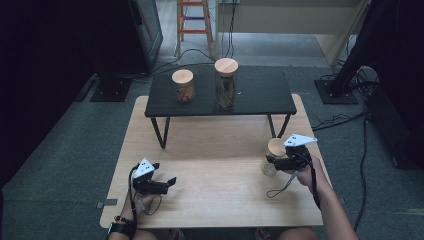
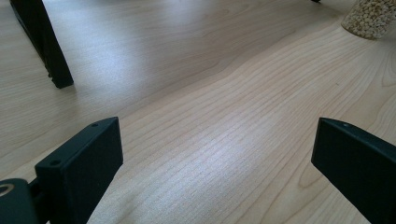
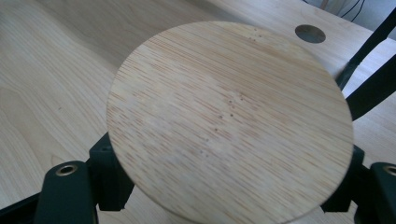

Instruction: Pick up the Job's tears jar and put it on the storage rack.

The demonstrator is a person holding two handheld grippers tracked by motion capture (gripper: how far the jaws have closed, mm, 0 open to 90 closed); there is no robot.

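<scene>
A small glass jar (image 1: 270, 156) with a round wooden lid (image 3: 229, 116) stands on the light wooden table (image 1: 215, 145) near its right edge. Pale grains fill the jar (image 2: 371, 18). My right gripper (image 1: 274, 163) is shut on the jar just under the lid, with one black jaw on each side. In the right gripper view the lid hides the glass and the pads. My left gripper (image 1: 169, 183) rests low at the table's front left. It stands open, with bare wood between its jaws in the left gripper view (image 2: 217, 163).
A low black table (image 1: 260, 92) stands on the far half of the wooden one. It carries a short jar (image 1: 183, 86) and a taller jar (image 1: 226, 84), both with wooden lids. One of its black legs (image 2: 44, 46) stands ahead of my left gripper. Cables lie on the grey floor.
</scene>
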